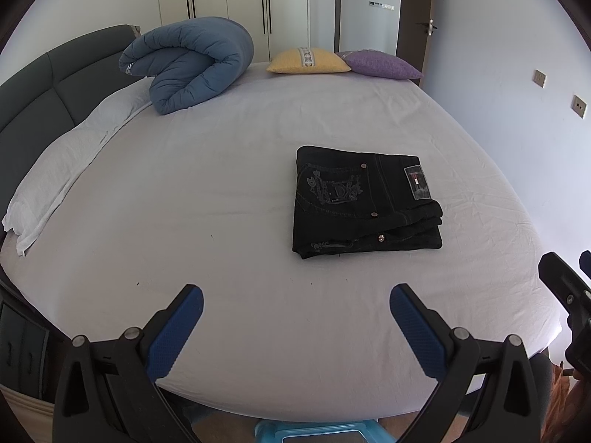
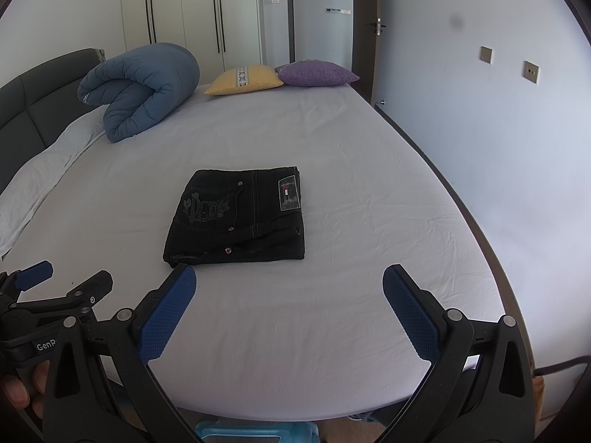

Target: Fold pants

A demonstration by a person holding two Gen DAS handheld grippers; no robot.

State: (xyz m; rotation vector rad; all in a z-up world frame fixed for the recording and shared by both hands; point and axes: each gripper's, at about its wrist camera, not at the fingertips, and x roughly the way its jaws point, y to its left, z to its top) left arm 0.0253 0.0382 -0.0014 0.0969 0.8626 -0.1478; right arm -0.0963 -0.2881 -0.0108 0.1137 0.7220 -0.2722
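Black jeans [image 1: 365,203] lie folded into a compact rectangle on the white bed sheet [image 1: 229,192], back pocket embroidery and a label facing up. They also show in the right wrist view [image 2: 240,214]. My left gripper [image 1: 295,295] is open and empty, held above the near edge of the bed, well short of the jeans. My right gripper [image 2: 290,277] is open and empty, its left fingertip [image 2: 184,275] just short of the jeans' near left corner. The right gripper shows at the right edge of the left wrist view [image 1: 565,288]; the left gripper shows at the left of the right wrist view [image 2: 55,288].
A rolled blue duvet [image 1: 192,62] lies at the far left by the grey headboard [image 1: 40,85]. A yellow cushion [image 1: 308,61] and a purple cushion [image 1: 380,64] sit at the far edge. A white pillow [image 1: 62,162] lies left. A blue stool [image 1: 314,432] stands below the bed's near edge.
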